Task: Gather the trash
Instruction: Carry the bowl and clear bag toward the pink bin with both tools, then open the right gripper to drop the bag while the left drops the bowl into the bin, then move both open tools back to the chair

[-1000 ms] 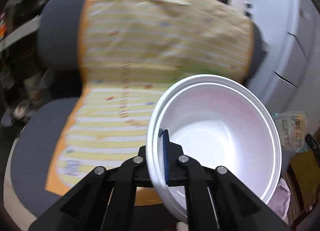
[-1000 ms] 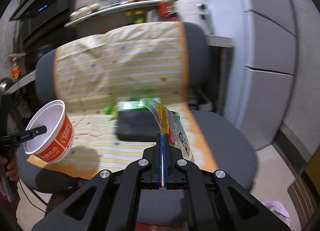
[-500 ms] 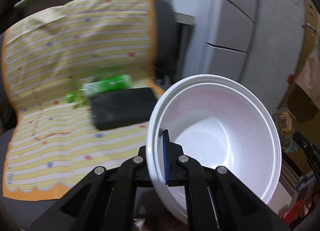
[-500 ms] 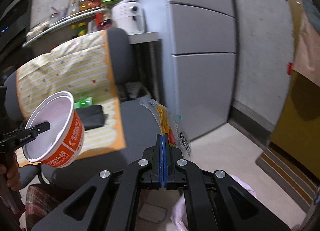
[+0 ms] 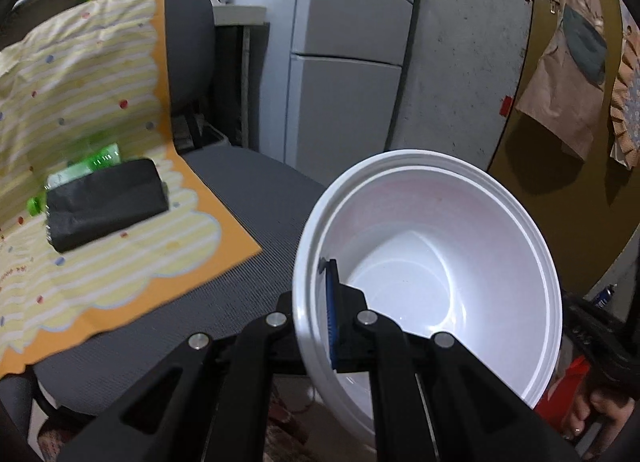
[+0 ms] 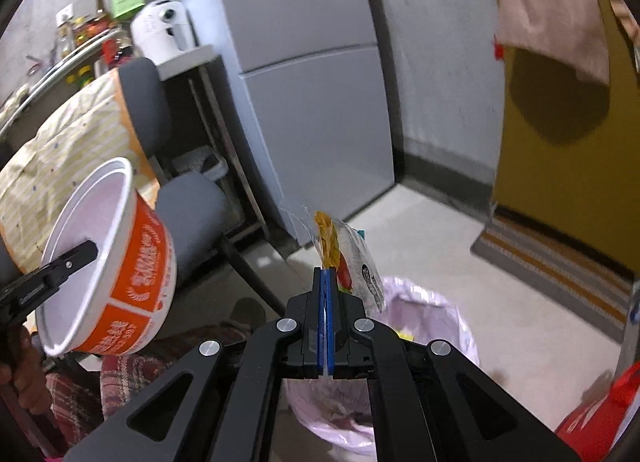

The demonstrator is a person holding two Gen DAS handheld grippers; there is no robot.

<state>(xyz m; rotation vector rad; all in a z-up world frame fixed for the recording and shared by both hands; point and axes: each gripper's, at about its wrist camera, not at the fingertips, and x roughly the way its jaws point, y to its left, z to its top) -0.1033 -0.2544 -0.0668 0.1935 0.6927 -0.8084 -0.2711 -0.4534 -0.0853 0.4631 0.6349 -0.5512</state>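
My left gripper (image 5: 326, 314) is shut on the rim of an empty noodle cup (image 5: 432, 262), white inside; the right wrist view shows the cup's orange outside (image 6: 132, 278) at the left, held in the air. My right gripper (image 6: 325, 302) is shut on a clear plastic snack wrapper (image 6: 348, 262) with yellow and red print. It holds the wrapper above a bin lined with a pale pink bag (image 6: 436, 314) on the floor, just beyond the fingers.
A grey office chair (image 5: 248, 197) carries a yellow striped cloth (image 5: 80, 109), a black pouch (image 5: 104, 201) and a green bottle (image 5: 96, 159). A grey cabinet (image 6: 304, 81) stands behind. A striped mat (image 6: 560, 262) lies by a yellow door (image 6: 560, 133).
Both grippers have swung right, away from the chair, still holding the cup and the wrapper. The pink-lined bin has come into the right wrist view under the wrapper.
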